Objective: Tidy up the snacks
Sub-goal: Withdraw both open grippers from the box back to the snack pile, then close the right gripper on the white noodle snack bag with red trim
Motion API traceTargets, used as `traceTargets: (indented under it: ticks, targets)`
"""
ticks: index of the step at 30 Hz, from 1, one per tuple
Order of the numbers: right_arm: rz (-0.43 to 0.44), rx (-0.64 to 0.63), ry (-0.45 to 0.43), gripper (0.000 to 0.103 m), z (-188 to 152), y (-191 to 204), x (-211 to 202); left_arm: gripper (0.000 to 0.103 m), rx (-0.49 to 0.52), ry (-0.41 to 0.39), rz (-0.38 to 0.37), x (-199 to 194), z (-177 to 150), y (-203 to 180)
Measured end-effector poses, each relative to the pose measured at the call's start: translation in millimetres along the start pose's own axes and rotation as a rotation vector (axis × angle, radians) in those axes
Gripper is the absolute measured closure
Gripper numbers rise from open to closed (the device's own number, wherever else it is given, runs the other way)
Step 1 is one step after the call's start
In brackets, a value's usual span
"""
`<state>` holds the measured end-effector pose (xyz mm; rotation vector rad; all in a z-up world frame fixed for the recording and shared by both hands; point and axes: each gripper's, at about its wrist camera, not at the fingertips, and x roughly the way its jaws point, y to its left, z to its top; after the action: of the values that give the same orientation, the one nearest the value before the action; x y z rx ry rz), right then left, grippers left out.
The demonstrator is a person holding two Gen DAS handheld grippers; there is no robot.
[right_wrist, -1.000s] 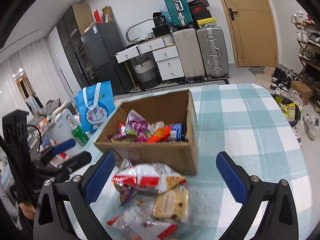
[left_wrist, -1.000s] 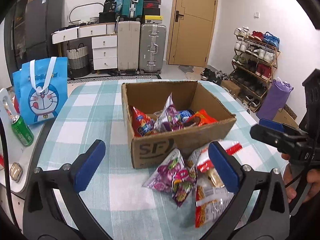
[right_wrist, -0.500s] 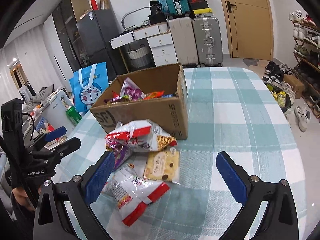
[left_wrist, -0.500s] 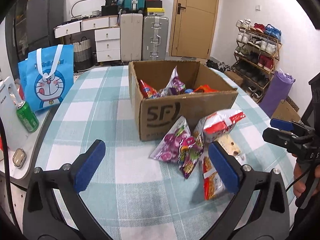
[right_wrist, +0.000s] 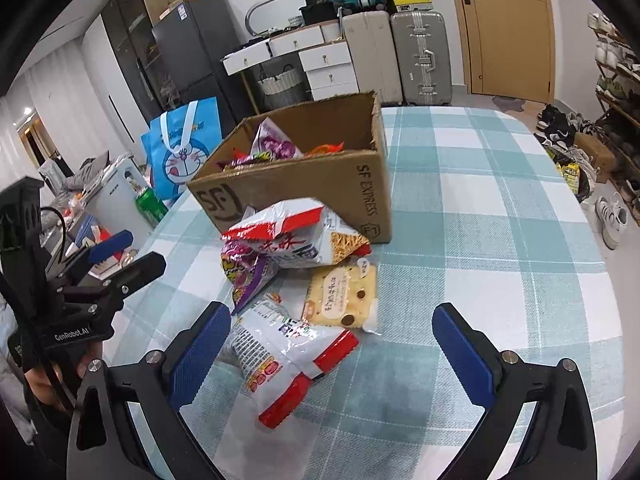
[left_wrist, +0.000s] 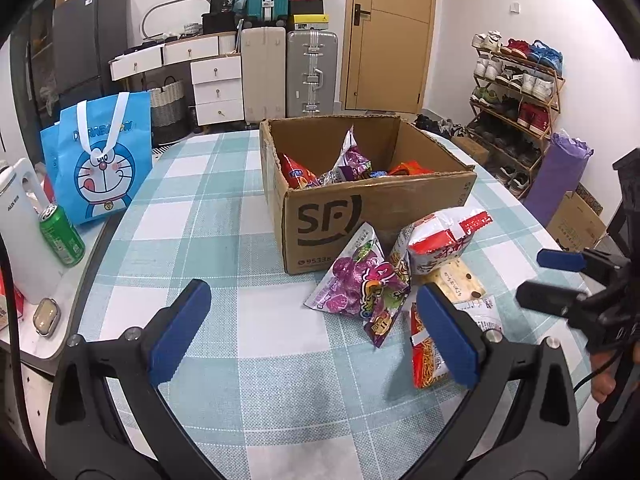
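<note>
An open SF cardboard box (left_wrist: 372,212) (right_wrist: 304,196) stands on the checked table with several snack bags inside. In front of it lie loose snacks: a purple candy bag (left_wrist: 360,284) (right_wrist: 244,272), a red-and-white noodle bag (left_wrist: 440,240) (right_wrist: 296,232), a yellow cracker pack (left_wrist: 456,280) (right_wrist: 342,296) and a red-and-white bag (left_wrist: 426,356) (right_wrist: 288,352). My left gripper (left_wrist: 316,332) is open and empty, low over the table left of the snacks. My right gripper (right_wrist: 332,348) is open and empty, with the red-and-white bag between its fingers.
A blue Doraemon bag (left_wrist: 100,160) (right_wrist: 182,148), a green can (left_wrist: 62,234) (right_wrist: 150,204) and a white kettle (left_wrist: 20,232) stand at the table's left. Suitcases (left_wrist: 312,72), drawers and a shoe rack (left_wrist: 516,92) line the room behind. The checked tablecloth (right_wrist: 500,240) stretches right of the box.
Both grippers have pulled back and lowered from the box. The loose snacks now lie closer to the right gripper. Both stay open.
</note>
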<state>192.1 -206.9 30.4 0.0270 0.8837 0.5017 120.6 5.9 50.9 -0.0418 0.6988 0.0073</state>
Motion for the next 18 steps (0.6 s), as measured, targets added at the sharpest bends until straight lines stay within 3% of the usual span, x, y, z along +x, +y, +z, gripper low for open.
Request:
traceTargets:
  ticks: [18]
  targets:
    - [0.026,-0.037,0.119,0.001,-18.6,27.2,47.5,0.0,-0.014,0.045,0.013,15.2,-5.0,10.0]
